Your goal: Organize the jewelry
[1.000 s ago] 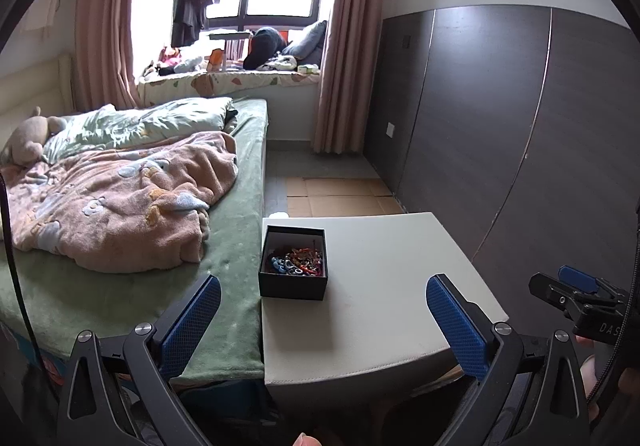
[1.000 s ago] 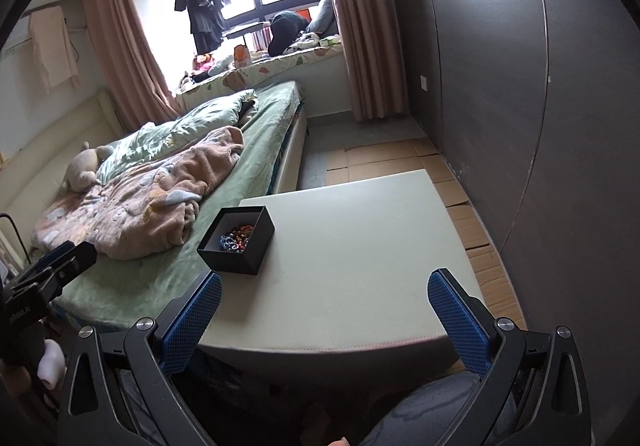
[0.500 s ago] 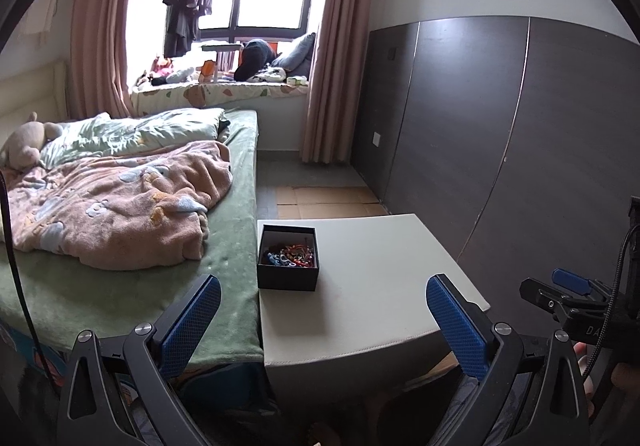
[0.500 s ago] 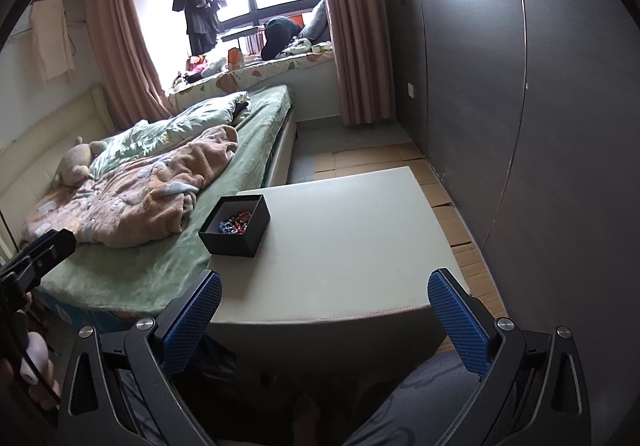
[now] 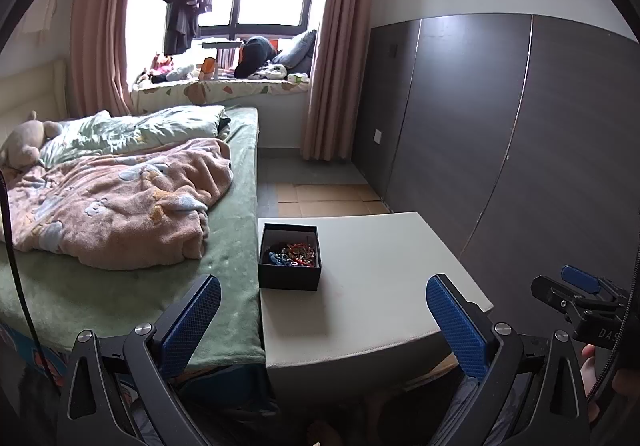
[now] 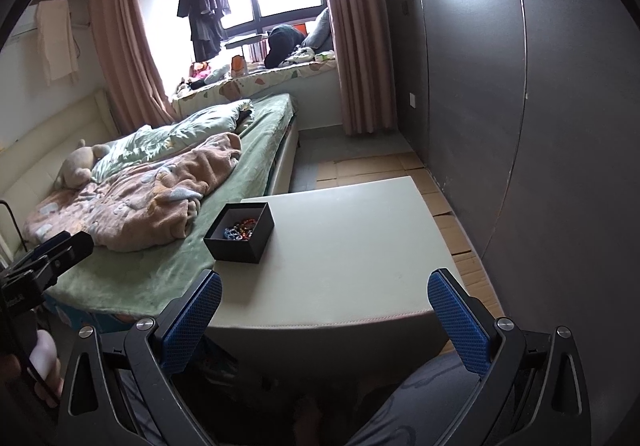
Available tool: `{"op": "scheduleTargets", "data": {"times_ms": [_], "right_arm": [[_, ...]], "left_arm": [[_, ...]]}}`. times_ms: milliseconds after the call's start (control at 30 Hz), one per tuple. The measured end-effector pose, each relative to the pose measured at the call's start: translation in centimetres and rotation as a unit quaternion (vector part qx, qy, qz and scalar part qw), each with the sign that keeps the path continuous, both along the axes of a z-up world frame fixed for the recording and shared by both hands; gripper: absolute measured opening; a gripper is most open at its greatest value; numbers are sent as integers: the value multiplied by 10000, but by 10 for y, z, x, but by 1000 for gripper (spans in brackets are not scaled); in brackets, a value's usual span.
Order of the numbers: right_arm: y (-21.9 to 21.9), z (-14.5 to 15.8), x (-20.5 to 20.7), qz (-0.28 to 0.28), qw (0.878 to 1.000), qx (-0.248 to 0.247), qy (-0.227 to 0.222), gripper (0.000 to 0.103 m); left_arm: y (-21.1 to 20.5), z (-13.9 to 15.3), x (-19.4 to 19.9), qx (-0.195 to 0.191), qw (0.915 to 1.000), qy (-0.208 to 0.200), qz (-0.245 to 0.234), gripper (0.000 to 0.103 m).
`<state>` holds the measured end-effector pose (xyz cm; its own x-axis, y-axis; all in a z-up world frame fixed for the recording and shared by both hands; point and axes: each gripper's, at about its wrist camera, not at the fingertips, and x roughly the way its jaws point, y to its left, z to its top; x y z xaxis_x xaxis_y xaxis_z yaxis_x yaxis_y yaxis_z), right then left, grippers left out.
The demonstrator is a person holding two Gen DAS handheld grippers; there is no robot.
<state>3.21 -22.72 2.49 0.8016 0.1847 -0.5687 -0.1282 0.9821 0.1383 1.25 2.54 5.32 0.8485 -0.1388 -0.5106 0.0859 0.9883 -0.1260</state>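
Here my left claw (image 5: 323,320) and right claw (image 6: 325,314) hover level, both spread wide and empty, short of the tabletop (image 6: 352,246); ahead sits one black box (image 5: 289,261) of tangled jewelry (image 5: 294,253).

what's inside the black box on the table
The black box holds a tangled heap of colourful jewelry, with red, blue and dark beads. Pieces under the top layer and the box floor are covered.

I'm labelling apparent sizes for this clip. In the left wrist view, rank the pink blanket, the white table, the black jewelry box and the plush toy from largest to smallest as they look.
1. pink blanket
2. white table, not much smaller
3. black jewelry box
4. plush toy, close to the box; it lies farther off and the frame edge cuts it, so this order is unsure.
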Motion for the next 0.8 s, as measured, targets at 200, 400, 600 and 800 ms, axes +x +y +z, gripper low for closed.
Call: {"op": "scheduleTargets", "data": {"times_ms": [200, 400, 600, 800], "right_arm": [[-4, -1, 1, -47, 10000, 73, 43, 103], [-5, -1, 1, -53, 9999, 73, 55, 103], [-8, -2, 2, -53, 9999, 90, 86, 103], [-10, -5, 3, -87, 9998, 124, 99, 103]], "left_arm": [[-1, -1, 1, 14, 10000, 15, -36, 103], [-4, -2, 2, 52, 9999, 18, -93, 103], [-8, -3, 3, 87, 9999, 36, -140, 103], [-10, -4, 5, 70, 9999, 38, -127, 103]]}}
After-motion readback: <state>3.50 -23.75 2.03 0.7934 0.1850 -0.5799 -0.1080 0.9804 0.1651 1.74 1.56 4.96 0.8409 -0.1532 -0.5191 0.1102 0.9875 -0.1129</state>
